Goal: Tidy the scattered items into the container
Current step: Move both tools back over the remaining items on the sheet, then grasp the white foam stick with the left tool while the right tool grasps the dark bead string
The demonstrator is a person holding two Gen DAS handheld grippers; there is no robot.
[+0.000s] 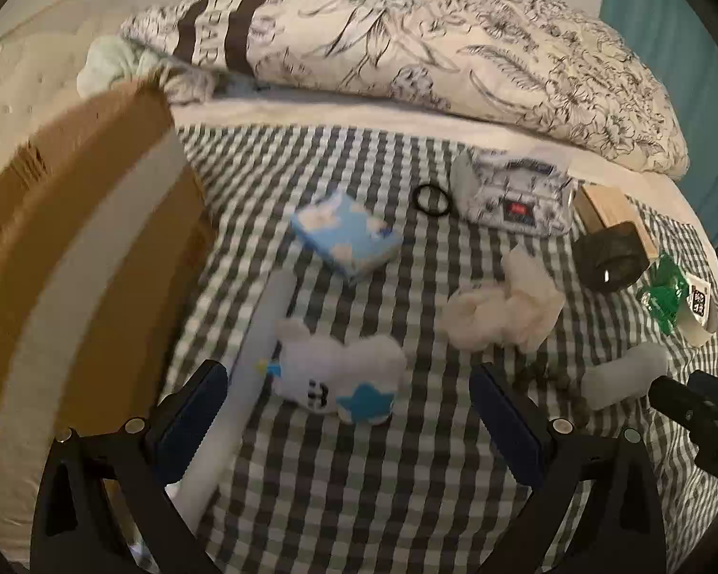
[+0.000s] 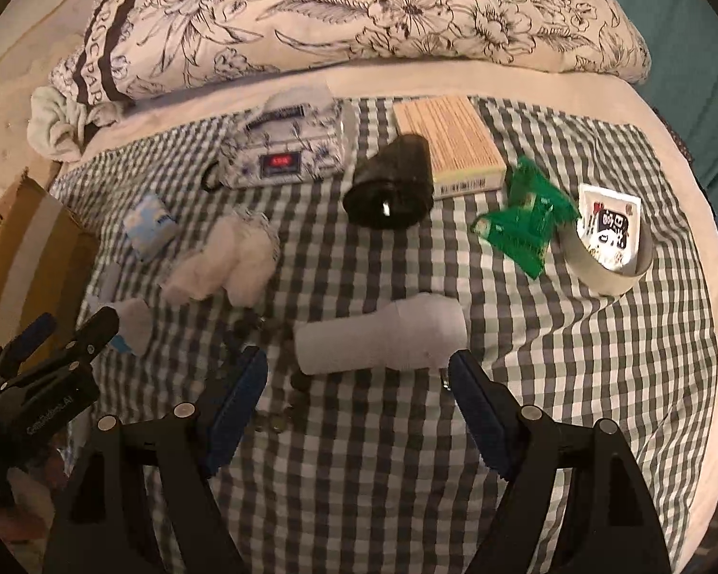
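The left gripper (image 1: 347,390) is spread around a soft white plush toy (image 1: 340,382); the right gripper (image 2: 359,373), spread, is set just below a white rolled sock (image 2: 383,339).

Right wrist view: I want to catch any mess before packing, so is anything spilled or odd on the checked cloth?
Yes. A scatter of small coins lies loose on the checked cloth, just left of the white roll. They look spilled, not stacked. Nothing else looks damaged.

Right gripper (image 2: 356,382) hangs wide open over a white roll (image 2: 383,342) — checked cloth (image 2: 574,358) beneath.
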